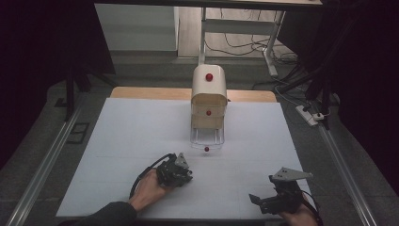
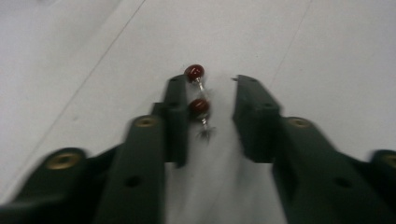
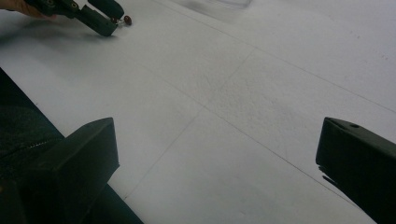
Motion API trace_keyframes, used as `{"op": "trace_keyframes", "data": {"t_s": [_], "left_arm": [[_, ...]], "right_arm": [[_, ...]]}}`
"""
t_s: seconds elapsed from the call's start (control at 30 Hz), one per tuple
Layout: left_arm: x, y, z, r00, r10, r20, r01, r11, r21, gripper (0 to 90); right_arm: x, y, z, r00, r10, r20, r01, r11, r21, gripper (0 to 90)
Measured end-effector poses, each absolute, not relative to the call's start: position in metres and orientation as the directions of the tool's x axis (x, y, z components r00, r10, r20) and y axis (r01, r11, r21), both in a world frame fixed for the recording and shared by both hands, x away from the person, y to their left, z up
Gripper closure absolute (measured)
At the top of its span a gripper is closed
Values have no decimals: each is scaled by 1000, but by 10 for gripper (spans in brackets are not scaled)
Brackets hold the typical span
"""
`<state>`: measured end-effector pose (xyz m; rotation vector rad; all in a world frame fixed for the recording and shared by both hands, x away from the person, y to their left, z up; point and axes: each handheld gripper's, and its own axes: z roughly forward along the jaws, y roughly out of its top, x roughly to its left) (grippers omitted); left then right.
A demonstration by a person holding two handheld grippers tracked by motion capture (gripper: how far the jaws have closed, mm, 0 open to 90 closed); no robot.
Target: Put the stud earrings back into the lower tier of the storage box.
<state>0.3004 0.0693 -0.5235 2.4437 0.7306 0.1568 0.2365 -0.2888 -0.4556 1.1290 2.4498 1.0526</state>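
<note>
Cabinet (image 1: 209, 101) drawers carry red knobs; lowest clear drawer (image 1: 206, 139) stands open.

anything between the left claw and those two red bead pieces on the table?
Nothing visible. In the left gripper view the two red bead pieces already lie in the open gap of the left claw, close against one jaw. Only bare white table around them.
</note>
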Motion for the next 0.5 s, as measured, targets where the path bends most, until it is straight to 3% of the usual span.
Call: {"op": "trace_keyframes", "data": {"t_s": [0.07,0.5], "left_arm": [[302,71,-524,828,555,-83,498,-658,564,788],[306,81,-509,809,573,-133,526,-604,599,796]], "right_arm": [[236,-289,-456,-672,737,71,559,443,701,0],[236,-289,-456,-677,732,71,556,447,701,0]]}}
